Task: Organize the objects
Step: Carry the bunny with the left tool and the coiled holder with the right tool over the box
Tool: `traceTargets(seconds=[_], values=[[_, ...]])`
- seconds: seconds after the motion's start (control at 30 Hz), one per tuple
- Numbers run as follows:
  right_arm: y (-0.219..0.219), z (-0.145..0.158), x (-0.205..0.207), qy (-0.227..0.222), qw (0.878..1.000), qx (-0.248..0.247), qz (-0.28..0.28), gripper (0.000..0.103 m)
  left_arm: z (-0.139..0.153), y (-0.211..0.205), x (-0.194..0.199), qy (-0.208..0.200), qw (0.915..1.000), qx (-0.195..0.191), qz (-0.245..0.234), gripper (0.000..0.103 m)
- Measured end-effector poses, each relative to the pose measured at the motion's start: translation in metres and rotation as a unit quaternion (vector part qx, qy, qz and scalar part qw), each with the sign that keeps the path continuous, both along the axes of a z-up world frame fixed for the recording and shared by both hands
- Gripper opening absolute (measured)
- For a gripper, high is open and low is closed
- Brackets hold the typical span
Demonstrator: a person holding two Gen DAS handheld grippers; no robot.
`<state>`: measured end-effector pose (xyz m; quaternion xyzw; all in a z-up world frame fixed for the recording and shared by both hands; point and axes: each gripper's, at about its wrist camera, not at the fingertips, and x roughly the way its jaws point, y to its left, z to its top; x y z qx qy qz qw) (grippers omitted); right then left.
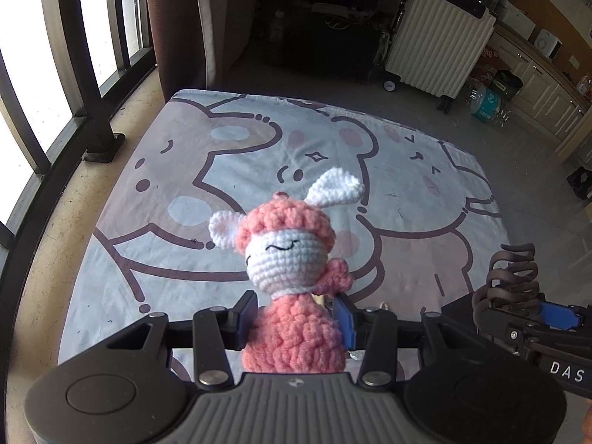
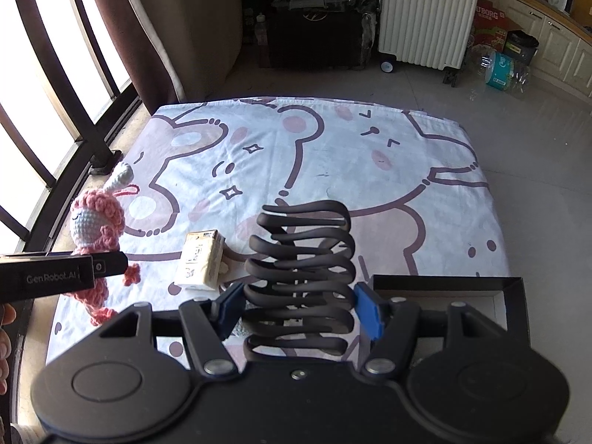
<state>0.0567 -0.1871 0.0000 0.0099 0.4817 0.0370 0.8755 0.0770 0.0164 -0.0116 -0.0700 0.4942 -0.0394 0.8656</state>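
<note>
Left gripper (image 1: pixel 296 320) pinches pink-and-white crochet sheep doll (image 1: pixel 286 259) at body; right gripper (image 2: pixel 299 305) clamps black wavy rubber coil (image 2: pixel 301 270), both lifted clear of cartoon-print cloth (image 2: pixel 333 155) (likely bound for black open box (image 2: pixel 512 296)).

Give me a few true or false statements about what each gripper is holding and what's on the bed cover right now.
1. The left gripper is shut on the crochet doll. True.
2. The right gripper is empty. False: its jaws clamp the black coil.
3. A small packet lies on the cover. True.
4. The doll rests on the cover. False: it is held up clear of it.
5. A black box sits at the cover's near right. True.
6. The doll is blue. False: it is pink with a white face.
</note>
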Motion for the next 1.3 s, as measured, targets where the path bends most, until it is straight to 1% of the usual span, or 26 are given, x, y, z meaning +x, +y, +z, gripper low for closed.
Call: traceTargets(seconds=[0.23,0.6,0.93,1.3], values=[[-0.024,0.002,-0.004,-0.003,1.0,-0.001,-0.013,0.065,0.002,-0.019,0.0,-0.002,0.9997,-0.023,-0.005,0.046],[-0.085,0.002,-0.019,-0.005,0.998,-0.004,-0.059,0.065,0.008,-0.082,-0.004,-0.009,0.9964,-0.068,-0.051,0.046],[-0.136,0.003,-0.034,-0.006,0.995,-0.004,-0.103,0.065,0.004,-0.132,-0.01,-0.001,0.9867,-0.138,-0.086,0.046],[-0.178,-0.001,-0.05,-0.004,0.99,-0.006,-0.144,0.065,-0.006,-0.175,-0.018,0.012,0.9779,-0.174,-0.116,0.046]])
